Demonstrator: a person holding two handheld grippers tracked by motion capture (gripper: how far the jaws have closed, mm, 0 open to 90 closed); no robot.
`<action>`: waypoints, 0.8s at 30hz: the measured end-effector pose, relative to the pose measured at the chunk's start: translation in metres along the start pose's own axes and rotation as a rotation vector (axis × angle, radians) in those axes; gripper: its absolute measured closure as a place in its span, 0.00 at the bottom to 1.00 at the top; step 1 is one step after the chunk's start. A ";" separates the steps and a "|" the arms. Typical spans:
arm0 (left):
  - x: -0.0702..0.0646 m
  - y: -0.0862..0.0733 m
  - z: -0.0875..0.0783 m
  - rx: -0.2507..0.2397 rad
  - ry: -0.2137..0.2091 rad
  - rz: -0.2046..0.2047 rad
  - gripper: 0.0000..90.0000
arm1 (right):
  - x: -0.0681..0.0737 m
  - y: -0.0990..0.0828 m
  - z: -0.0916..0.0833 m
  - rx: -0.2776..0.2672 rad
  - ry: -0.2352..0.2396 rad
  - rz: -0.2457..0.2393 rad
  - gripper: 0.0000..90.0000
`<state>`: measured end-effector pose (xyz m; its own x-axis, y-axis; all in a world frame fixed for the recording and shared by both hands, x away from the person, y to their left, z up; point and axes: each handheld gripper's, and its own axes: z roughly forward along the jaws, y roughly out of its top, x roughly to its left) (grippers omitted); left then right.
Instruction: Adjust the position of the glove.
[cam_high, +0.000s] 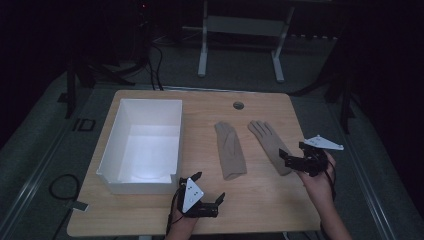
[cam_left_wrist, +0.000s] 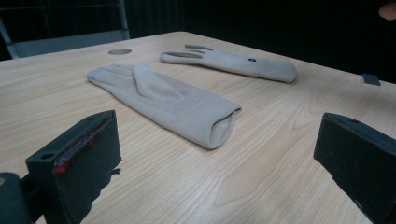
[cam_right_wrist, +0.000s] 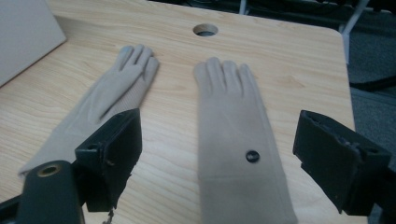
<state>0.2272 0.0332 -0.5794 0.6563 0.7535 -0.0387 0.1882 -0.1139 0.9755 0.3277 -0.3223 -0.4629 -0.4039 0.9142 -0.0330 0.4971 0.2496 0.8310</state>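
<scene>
Gloves lie flat mid-table, side by side: left glove sits ahead of my left claw, jaws wide and empty, while right glove has its cuff right under my right claw, also spread wide, holding nothing.

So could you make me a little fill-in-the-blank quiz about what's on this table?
1. Two beige ___ lie flat on the wooden table.
2. The white box left of them is ___ inside.
3. The right gripper hovers with its jaws ___ over the right glove.
4. That glove has a small dark ___ near its cuff.

Missing words: gloves; empty; open; button
</scene>
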 end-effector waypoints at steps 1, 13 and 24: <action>0.000 0.000 0.000 0.002 -0.001 0.002 0.01 | 0.003 0.003 0.002 -0.003 0.000 -0.002 0.17; 0.000 0.000 0.000 0.000 -0.003 -0.002 0.01 | 0.032 0.021 0.022 0.009 0.050 -0.046 0.23; 0.000 0.000 -0.001 -0.003 -0.007 -0.002 0.01 | 0.059 0.030 0.047 0.030 0.124 -0.063 0.30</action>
<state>0.2269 0.0337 -0.5795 0.6611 0.7491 -0.0424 0.1878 -0.1105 0.9760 0.3549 -0.2463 -0.4654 -0.5254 0.8507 -0.0140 0.4903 0.3162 0.8122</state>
